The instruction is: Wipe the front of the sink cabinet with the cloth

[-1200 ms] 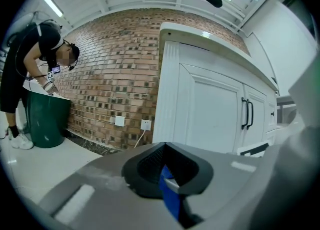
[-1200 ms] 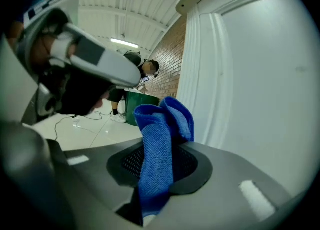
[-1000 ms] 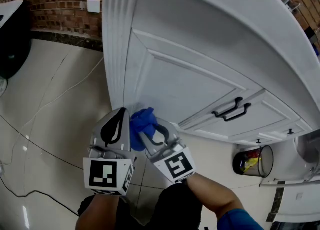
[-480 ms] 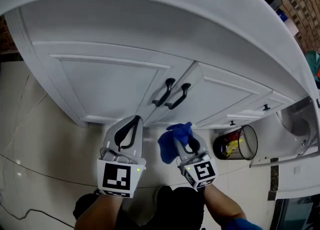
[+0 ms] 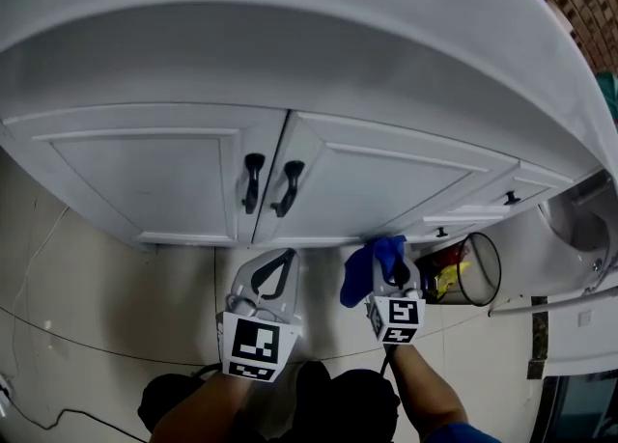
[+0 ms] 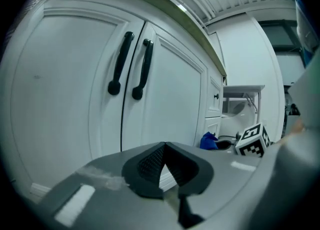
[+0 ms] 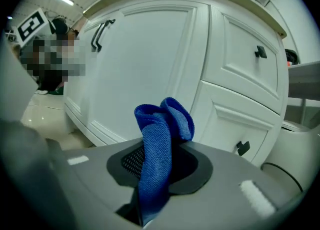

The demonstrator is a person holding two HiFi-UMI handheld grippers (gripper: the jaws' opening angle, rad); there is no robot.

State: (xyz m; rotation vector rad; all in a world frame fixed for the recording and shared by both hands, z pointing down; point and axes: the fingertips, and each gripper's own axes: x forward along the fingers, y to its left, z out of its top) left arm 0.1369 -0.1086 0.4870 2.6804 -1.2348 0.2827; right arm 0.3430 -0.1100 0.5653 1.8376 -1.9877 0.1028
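Seemingly lining up a wipe, the right tool [image 5: 391, 279] pinches the blue cloth [image 5: 369, 272] near the cabinet front [image 5: 386, 180] and must press it on; the left tool [image 5: 271, 277] sits closed, empty.

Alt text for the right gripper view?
The right gripper is shut on a blue cloth that stands up between its jaws. Ahead is the white sink cabinet: black handles at left, two drawers at right.
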